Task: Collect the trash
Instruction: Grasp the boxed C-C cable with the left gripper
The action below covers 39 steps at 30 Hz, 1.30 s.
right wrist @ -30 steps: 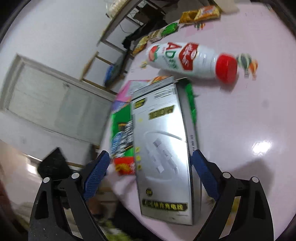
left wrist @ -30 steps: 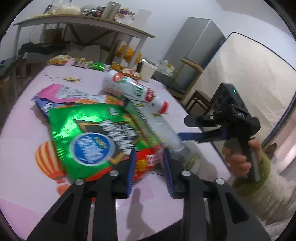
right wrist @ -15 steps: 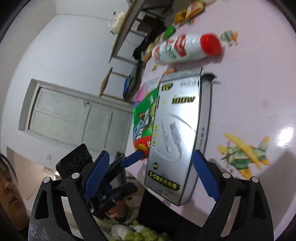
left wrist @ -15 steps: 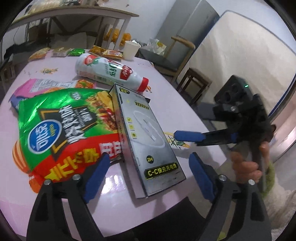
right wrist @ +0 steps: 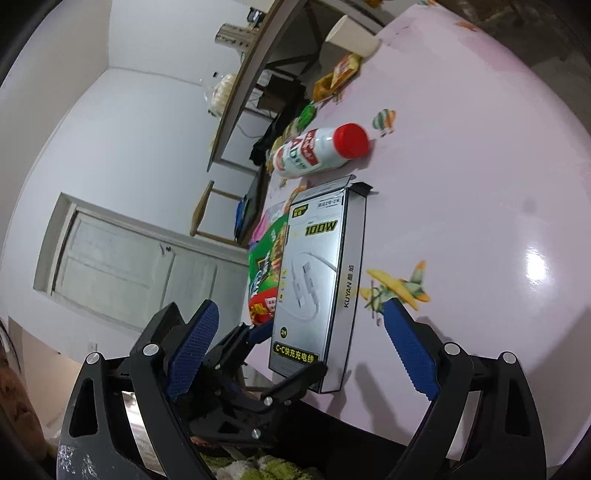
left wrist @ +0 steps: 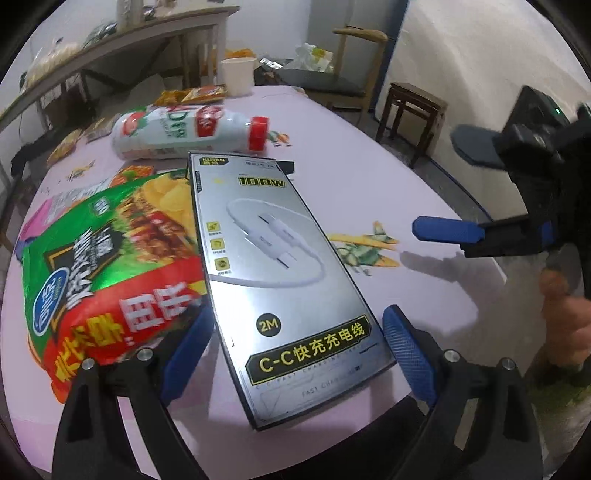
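Observation:
A silver charging-cable box (left wrist: 280,266) lies on the pink table (left wrist: 369,177), one end jutting over the near edge. My left gripper (left wrist: 299,350) is open, and its blue pads stand on either side of that end without pressing on it. A green and red chip bag (left wrist: 110,266) lies against the box's left side. Behind both, a white bottle with a red cap (left wrist: 184,129) lies on its side. My right gripper (right wrist: 301,332) is open and empty just off the table edge, facing the box (right wrist: 317,280). It also shows at the right of the left wrist view (left wrist: 461,188).
A paper cup (left wrist: 238,75) and several snack wrappers (left wrist: 192,96) sit at the table's far side. Beyond stand a long wooden table (left wrist: 147,33), a chair (left wrist: 354,55) and a stool (left wrist: 413,103). A hand (left wrist: 565,317) grips the right tool's handle.
My left gripper went from nearly shut to wide open and shifted from over the chip bag to the box's near end. The right gripper drew back from around the box.

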Available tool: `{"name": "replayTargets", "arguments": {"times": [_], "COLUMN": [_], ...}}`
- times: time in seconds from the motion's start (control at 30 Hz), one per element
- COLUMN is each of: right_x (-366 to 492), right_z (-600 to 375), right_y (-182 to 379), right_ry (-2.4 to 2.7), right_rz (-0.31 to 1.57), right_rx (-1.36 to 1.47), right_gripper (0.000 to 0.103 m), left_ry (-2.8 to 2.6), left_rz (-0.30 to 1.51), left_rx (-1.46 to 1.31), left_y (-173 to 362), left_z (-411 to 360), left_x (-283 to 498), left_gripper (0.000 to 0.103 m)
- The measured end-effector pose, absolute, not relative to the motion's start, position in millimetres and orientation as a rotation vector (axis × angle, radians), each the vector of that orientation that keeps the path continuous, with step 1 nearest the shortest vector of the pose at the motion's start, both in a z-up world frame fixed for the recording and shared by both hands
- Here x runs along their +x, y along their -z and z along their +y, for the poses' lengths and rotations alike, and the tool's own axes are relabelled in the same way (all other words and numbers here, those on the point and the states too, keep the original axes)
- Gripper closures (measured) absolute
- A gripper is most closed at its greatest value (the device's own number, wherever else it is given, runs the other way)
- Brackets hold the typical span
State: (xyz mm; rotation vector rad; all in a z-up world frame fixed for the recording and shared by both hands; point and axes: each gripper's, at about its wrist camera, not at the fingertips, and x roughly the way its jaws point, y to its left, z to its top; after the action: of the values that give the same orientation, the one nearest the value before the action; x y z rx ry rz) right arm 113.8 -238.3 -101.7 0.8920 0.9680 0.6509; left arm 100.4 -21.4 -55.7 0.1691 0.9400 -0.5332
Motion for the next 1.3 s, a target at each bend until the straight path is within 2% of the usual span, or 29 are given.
{"name": "replayTargets", "arguments": {"times": [0.37,0.5,0.93,1.07,1.13,1.3], "right_x": [95.6,90.2,72.9,71.8,76.6,105.5], "right_z": [-270.5,-277.6,-296.8,-300.8,-300.9,-289.7], "right_y": [100.9,101.9,96.6,85.7,74.3,39.3], "right_ry": [-0.616,-0.610,-0.567,-0.545,-0.542,-0.540], "right_rz": [0.905,0.883,0.835,0.834,0.835,0.837], "right_rx": [0.939,0.954,0.965,0.910,0.856,0.665], "right_gripper": [0.016,0.016,0.016,0.016,0.016,0.016], "left_ry": [0.672,0.655,0.519,0.524,0.550,0.574], "left_rz": [0.996,0.999,1.082,1.055,1.041,1.028], "left_rx": [0.133,0.103,0.111,0.088,0.109,0.105], "left_y": [52.8,46.0,67.0,67.3,67.4,67.9], "left_z": [-38.0,-41.0,-68.1,-69.4,-73.9,-73.5], "left_x": [85.2,95.2,125.1,128.1,125.5,118.1], "left_gripper": [0.013,0.008,0.007,0.007,0.013,0.013]}}
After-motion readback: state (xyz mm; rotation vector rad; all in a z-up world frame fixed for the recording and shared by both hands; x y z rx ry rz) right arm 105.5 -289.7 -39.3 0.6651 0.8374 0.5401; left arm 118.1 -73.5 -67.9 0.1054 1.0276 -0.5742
